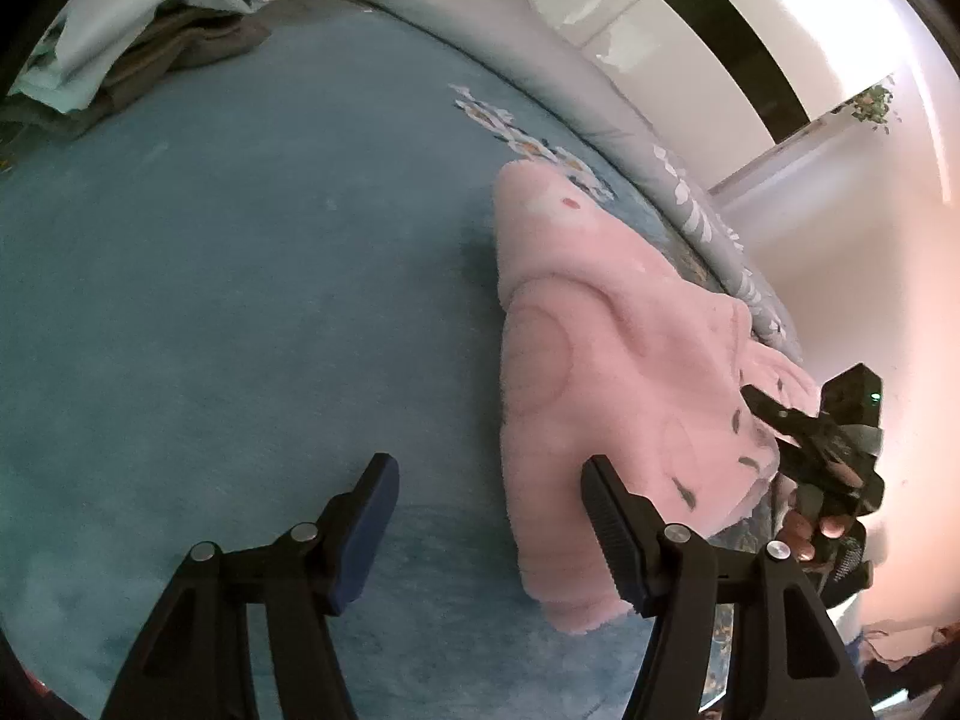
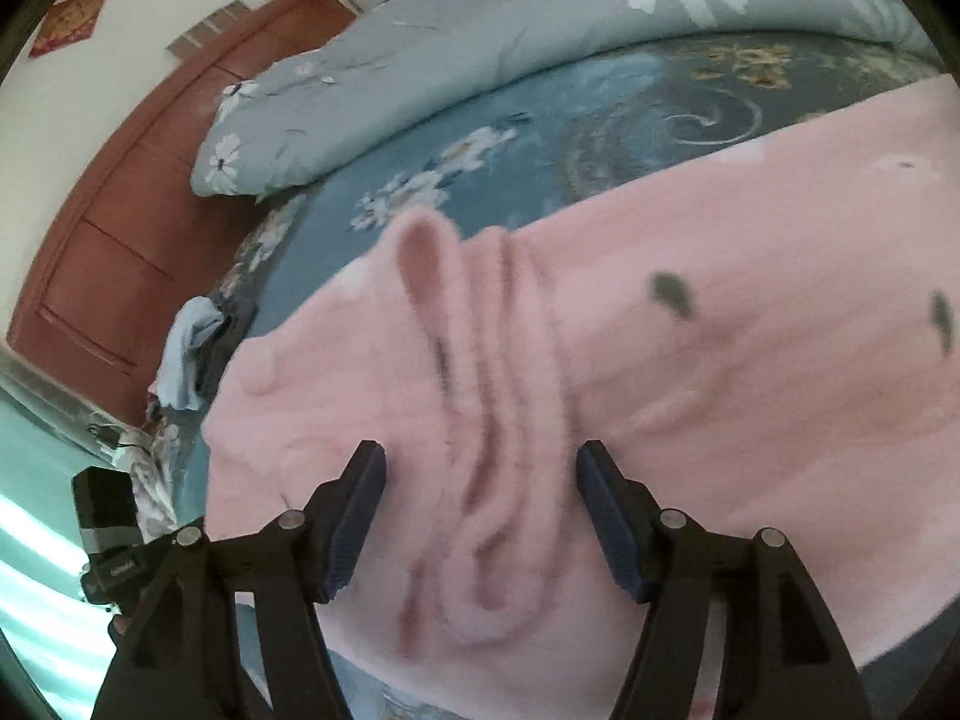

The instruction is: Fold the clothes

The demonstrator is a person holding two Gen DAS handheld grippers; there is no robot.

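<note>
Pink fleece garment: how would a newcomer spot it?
Start at the blue bedsheet covering the bed. Near its edge by the floral grey quilt lies the fluffy pink fleece garment, the only pink item, speckled with small dark marks.

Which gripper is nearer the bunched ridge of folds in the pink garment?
Right. The right gripper is open, its fingers on either side of the bunched ridge of the pink garment. The left gripper is open at the garment's edge, mostly over the blue bedsheet.
</note>
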